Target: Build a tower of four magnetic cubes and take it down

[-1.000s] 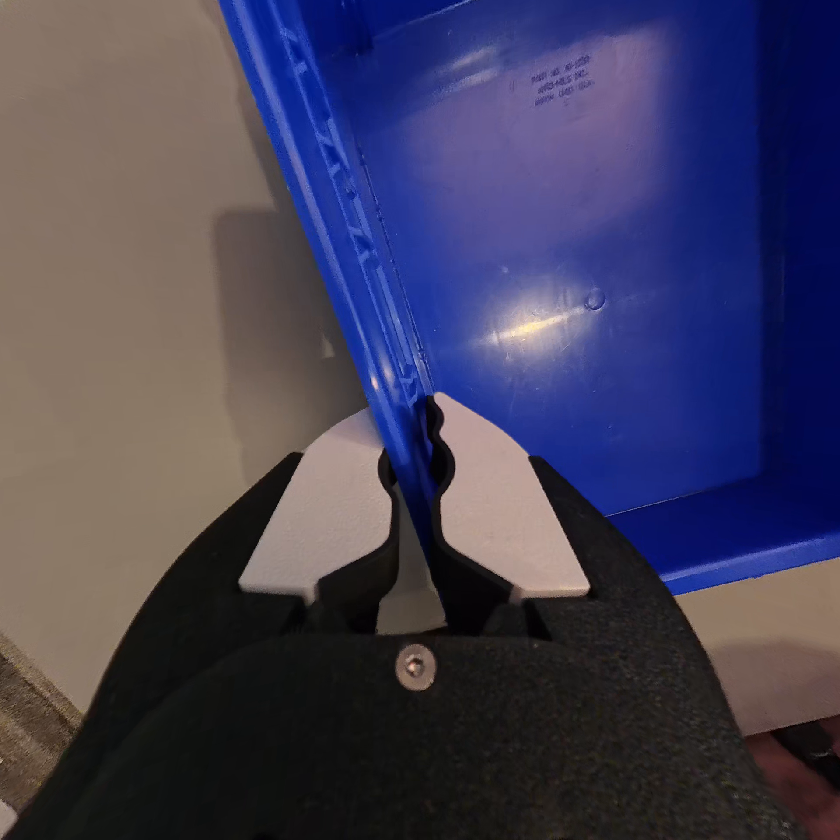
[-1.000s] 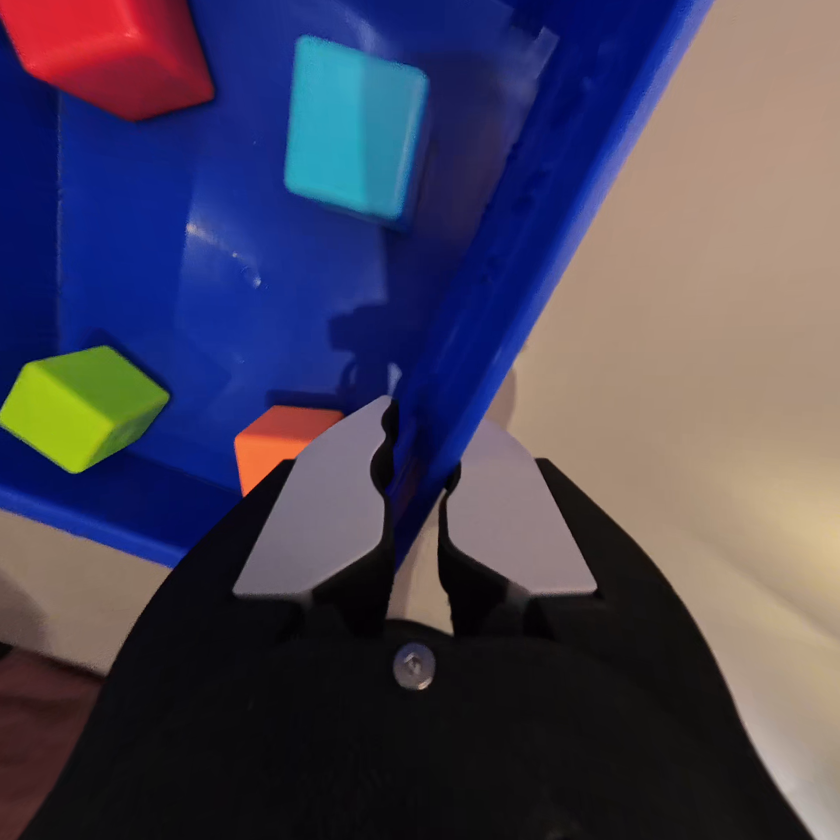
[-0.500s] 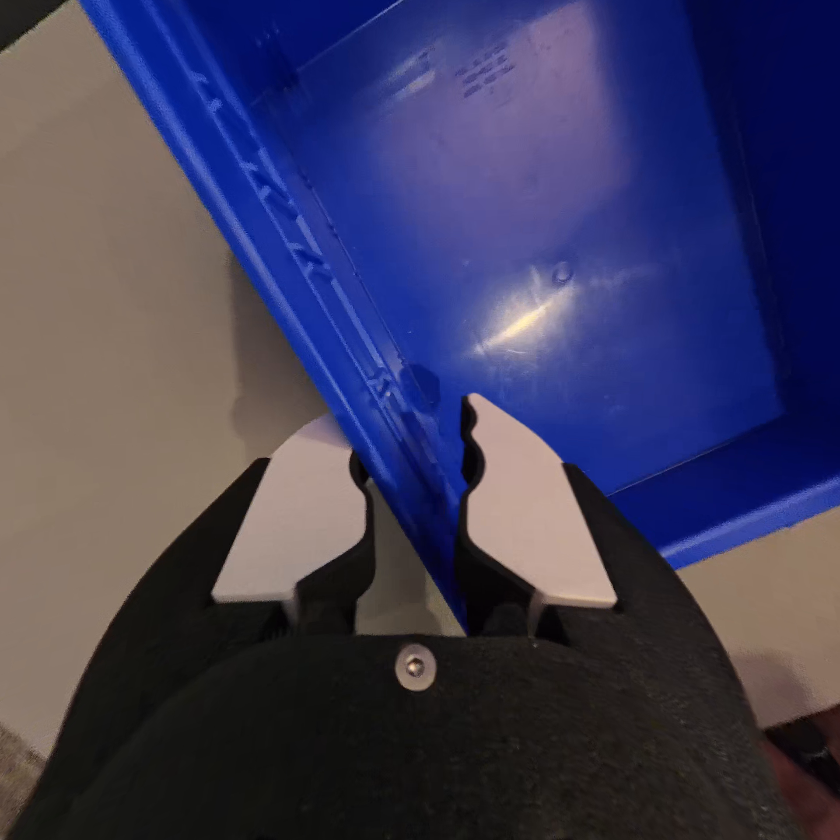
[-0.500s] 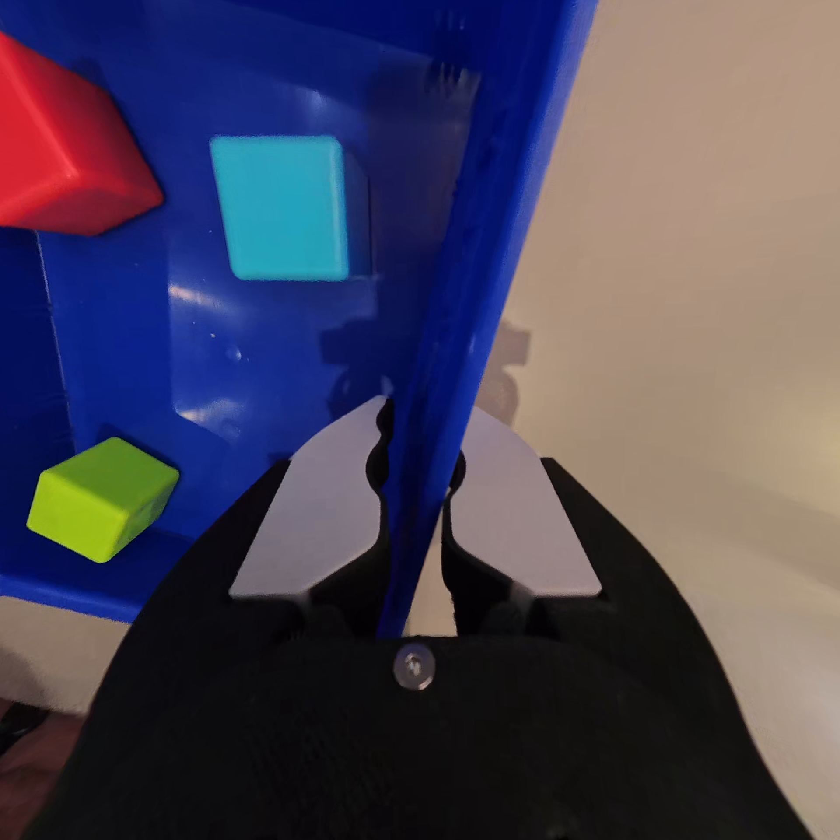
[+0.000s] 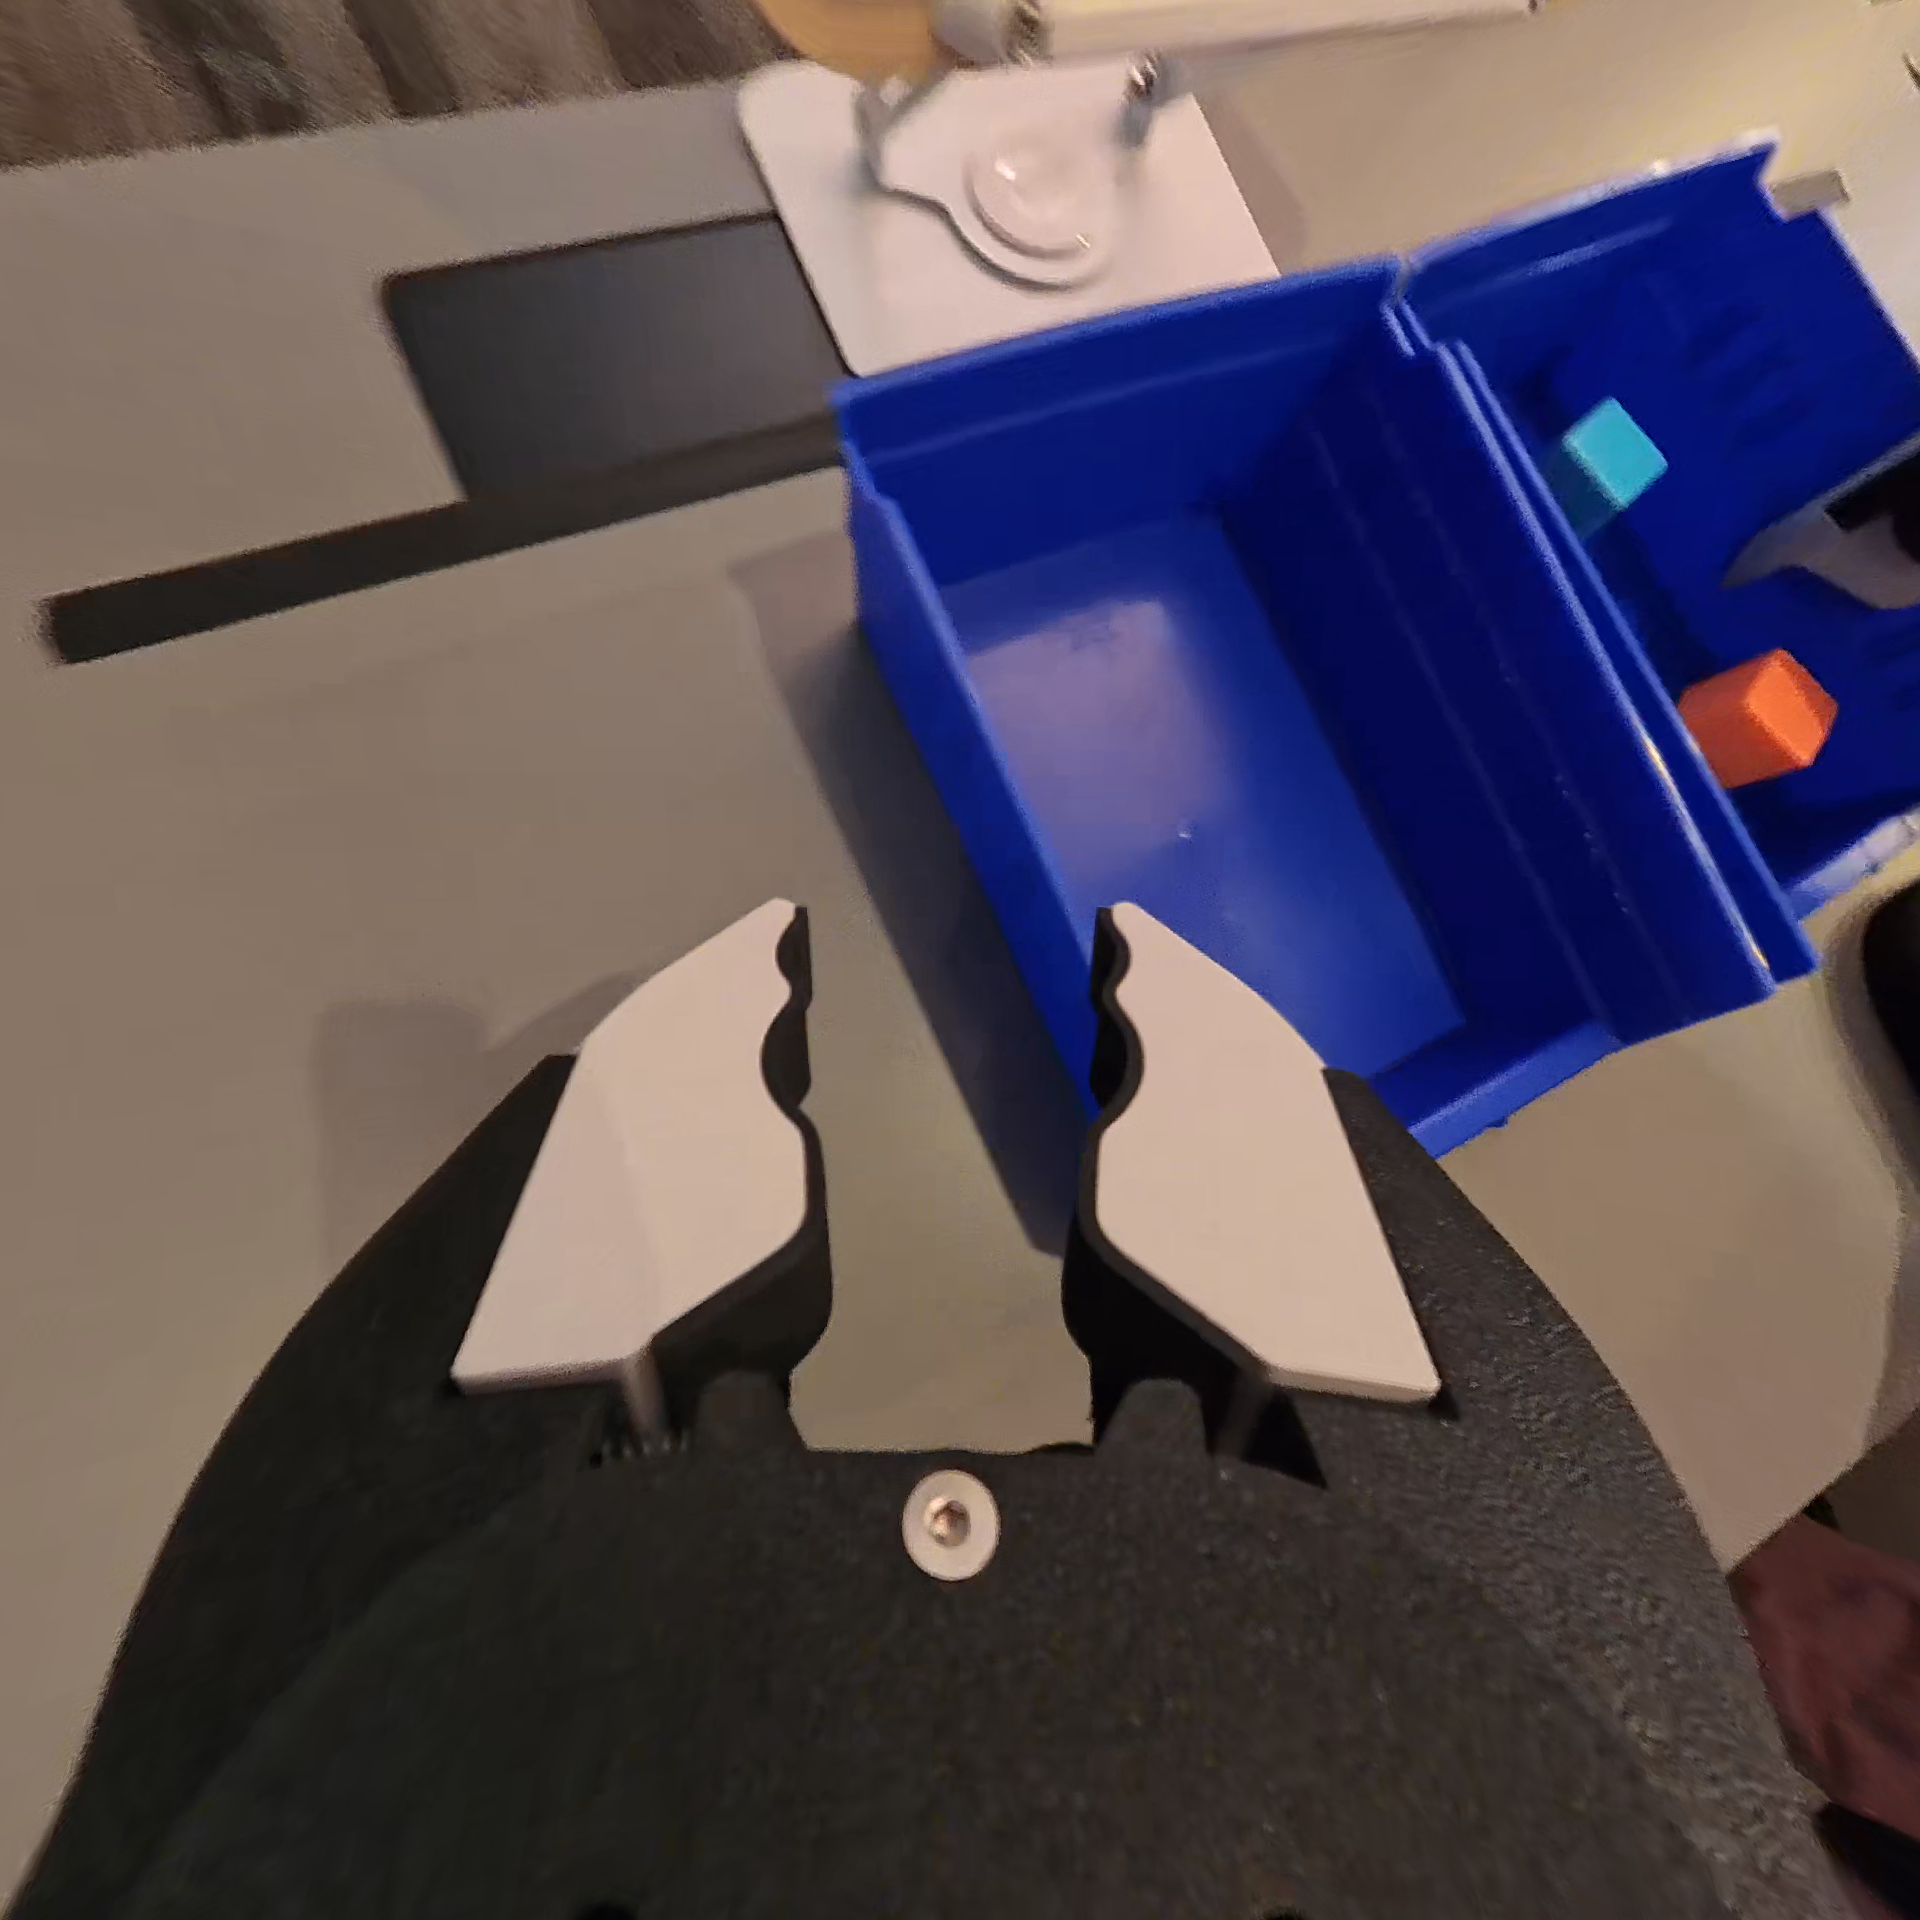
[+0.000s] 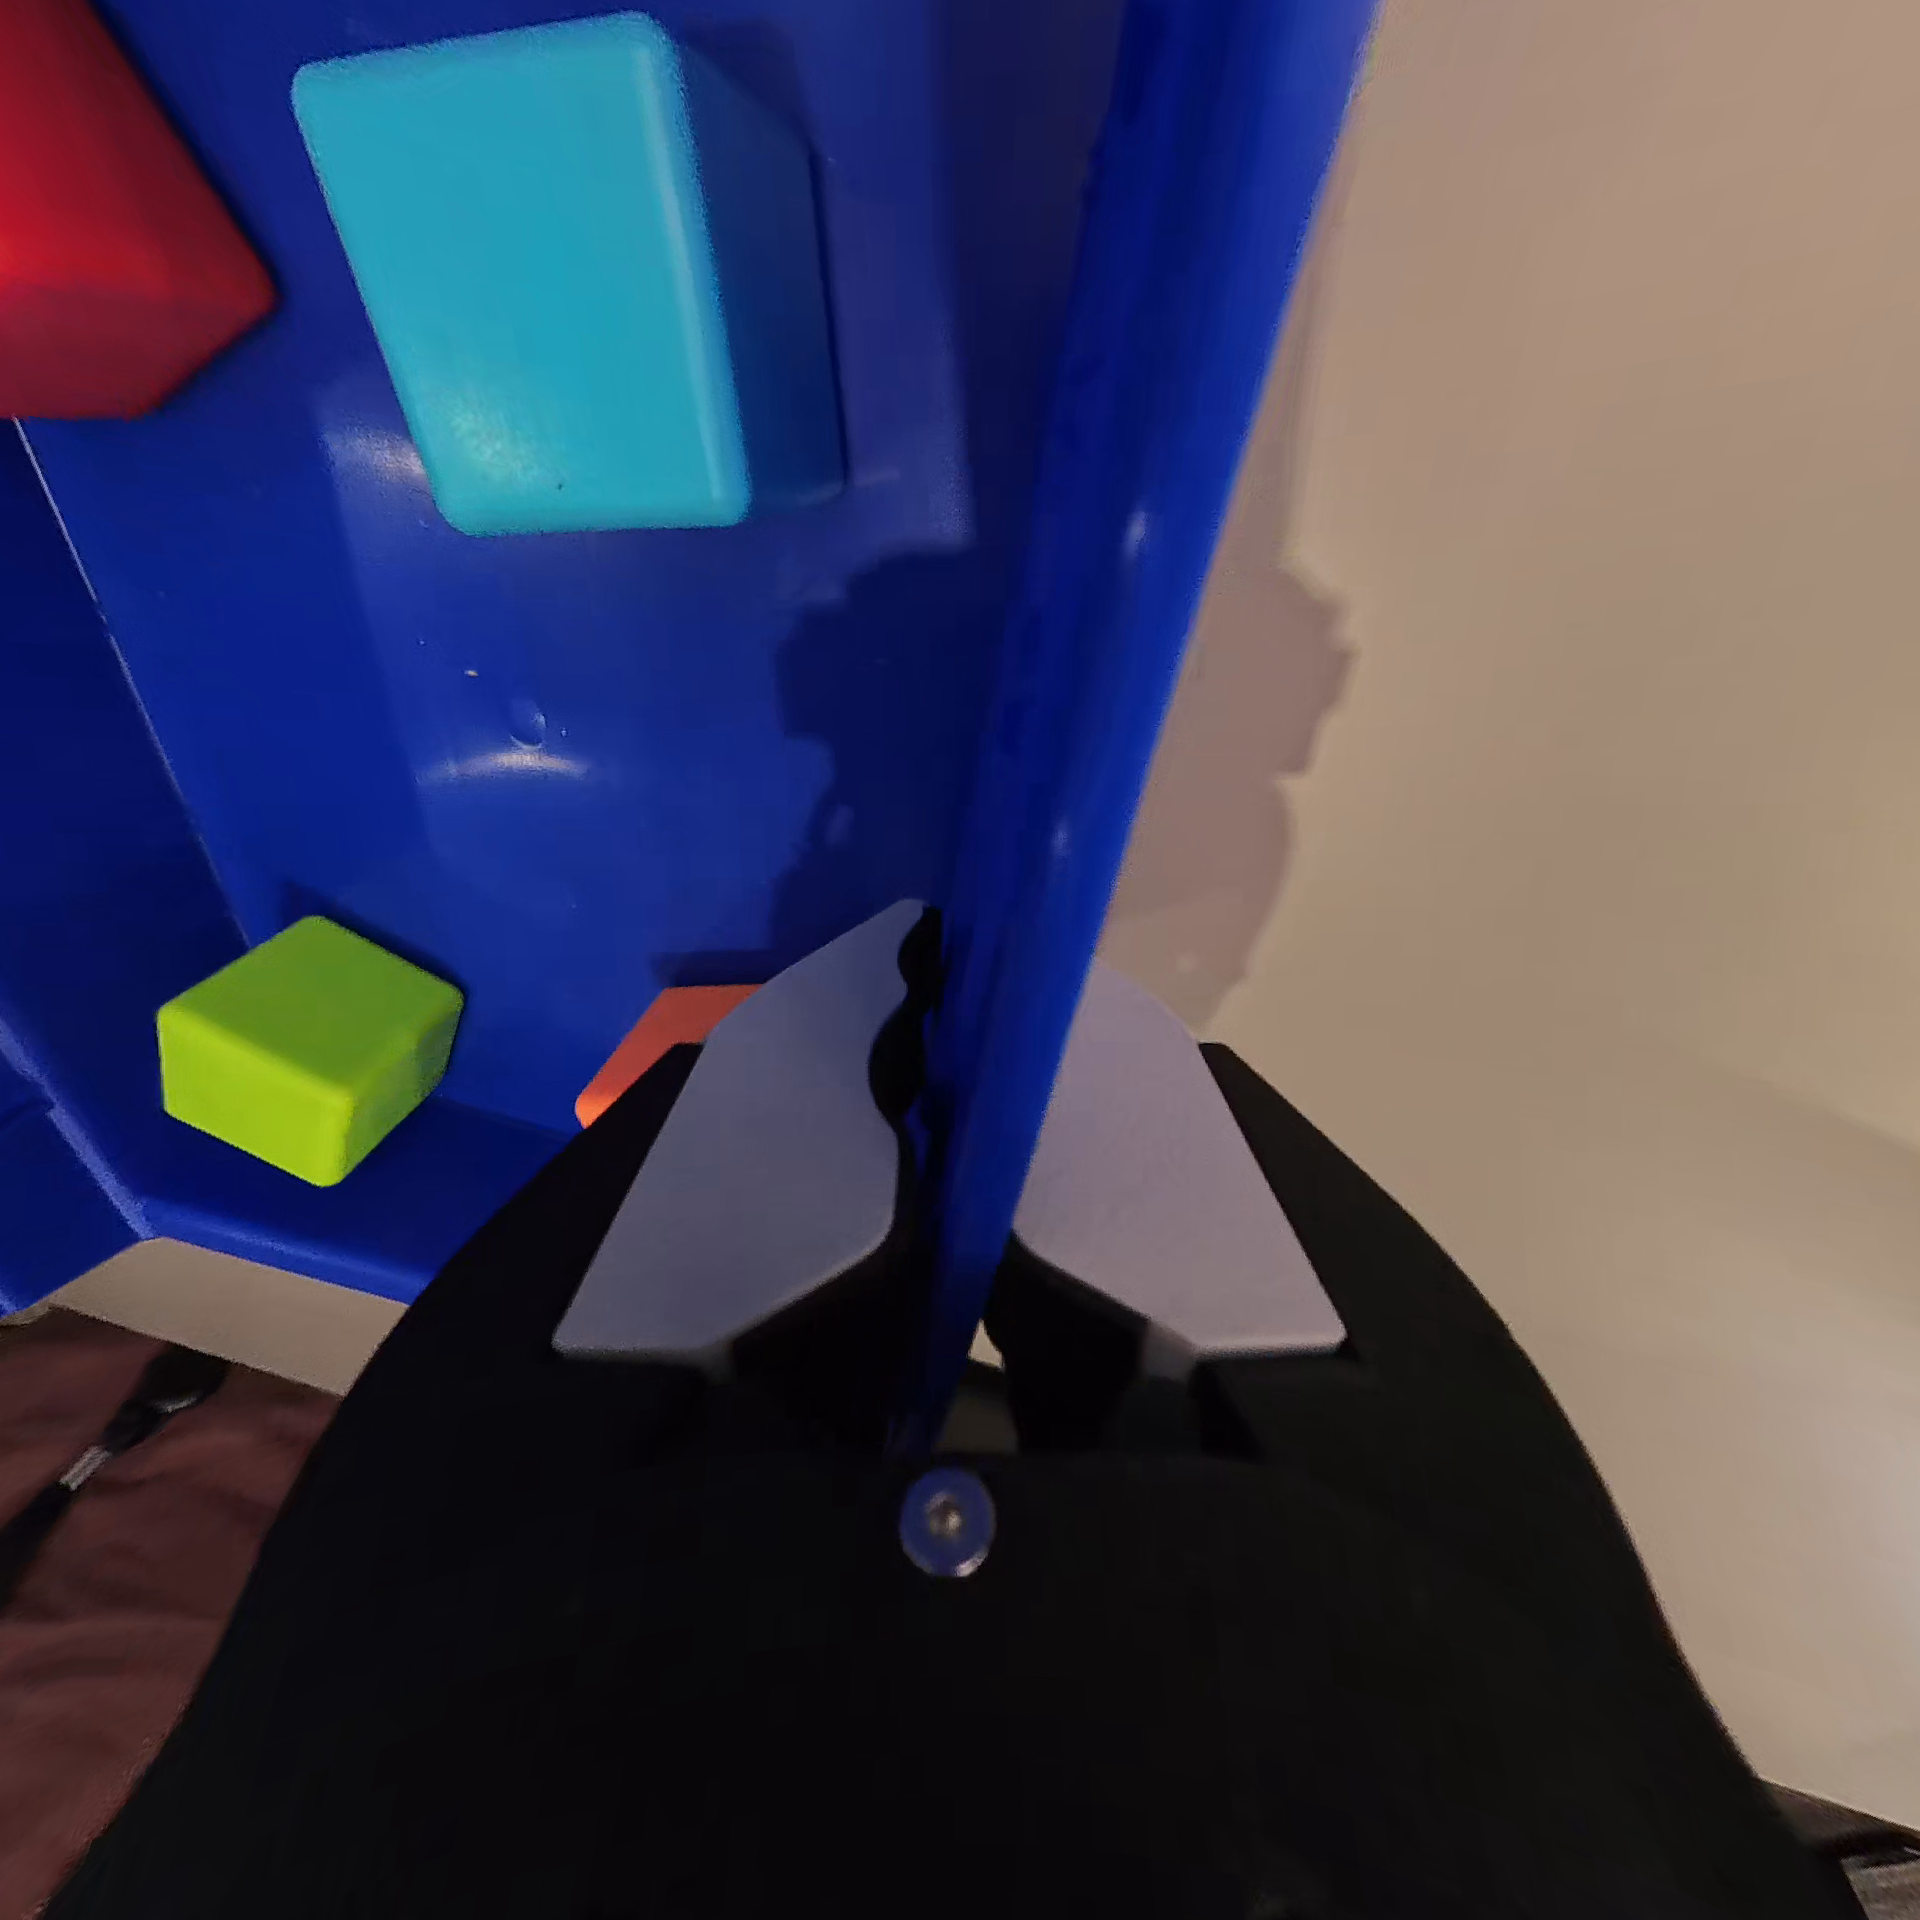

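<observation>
Grey tabletop carries two blue bins side by side, and we take the empty blue bin as our landmark. We hold the left gripper above the table just beside this bin's near left wall, fingers spread apart and grasping nothing. Faint moulded marks on the bin floor are too blurred to read.

Directly right of the landmark stands the second blue bin, its long axis running away from us. It contains the cubes: the cyan cube toward the far end, the red cube left of it, the green cube near the front, and the orange cube partly hidden behind a finger. None are stacked. We keep the right gripper clamped on this bin's right wall.

Behind the landmark lie a dark flat panel and a white stand base.
</observation>
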### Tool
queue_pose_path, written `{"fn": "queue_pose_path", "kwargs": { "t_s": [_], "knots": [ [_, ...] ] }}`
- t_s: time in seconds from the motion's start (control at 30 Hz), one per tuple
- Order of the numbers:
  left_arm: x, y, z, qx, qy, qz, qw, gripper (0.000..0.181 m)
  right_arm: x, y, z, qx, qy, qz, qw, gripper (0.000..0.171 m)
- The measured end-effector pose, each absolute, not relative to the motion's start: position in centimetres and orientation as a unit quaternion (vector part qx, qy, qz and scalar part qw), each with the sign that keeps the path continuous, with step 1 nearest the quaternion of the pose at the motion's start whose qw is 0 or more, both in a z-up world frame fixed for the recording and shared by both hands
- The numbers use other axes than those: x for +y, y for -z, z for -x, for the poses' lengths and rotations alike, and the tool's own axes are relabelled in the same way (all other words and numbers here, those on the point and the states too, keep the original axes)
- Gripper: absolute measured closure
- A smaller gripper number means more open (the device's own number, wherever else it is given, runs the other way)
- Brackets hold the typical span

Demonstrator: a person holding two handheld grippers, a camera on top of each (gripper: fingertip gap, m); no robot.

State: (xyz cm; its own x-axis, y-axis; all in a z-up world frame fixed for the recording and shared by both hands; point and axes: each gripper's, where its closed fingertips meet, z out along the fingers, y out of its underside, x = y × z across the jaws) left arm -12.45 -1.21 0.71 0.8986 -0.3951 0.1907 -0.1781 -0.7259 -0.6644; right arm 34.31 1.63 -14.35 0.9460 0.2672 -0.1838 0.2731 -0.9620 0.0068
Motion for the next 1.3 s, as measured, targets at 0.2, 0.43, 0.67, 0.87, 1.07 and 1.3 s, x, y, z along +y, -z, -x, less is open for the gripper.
{"fn": "queue_pose_path", "kwargs": {
  "t_s": [0.2,0.43,0.67,0.87,1.07,1.3],
  "knots": [
    [-3.3,-3.8,19.1,0.095,0.109,0.912,0.383,0.131,0.4,13.4,-37.4,0.142,0.101,-0.984,0.046,0.164],
    [-6.1,-5.9,22.2,0.060,0.102,0.904,0.412,0.132,-0.3,7.0,-39.5,0.158,0.077,-0.984,0.036,0.164],
    [-7.7,-6.8,24.7,0.020,0.084,0.900,0.427,0.132,2.2,-3.5,-31.4,0.234,0.034,-0.971,0.028,0.164],
    [-9.9,-6.5,29.0,-0.055,0.035,0.905,0.420,0.131,4.6,-6.5,-14.1,0.362,0.081,-0.929,0.018,0.165],
    [-13.2,-6.8,33.8,-0.141,0.006,0.891,0.433,0.131,4.3,-5.6,4.0,0.462,0.148,-0.874,0.009,0.165],
    [-17.4,-6.2,39.2,-0.243,-0.016,0.867,0.435,0.131,3.2,-2.4,17.3,0.496,0.176,-0.850,-0.007,0.165]
  ]
}}
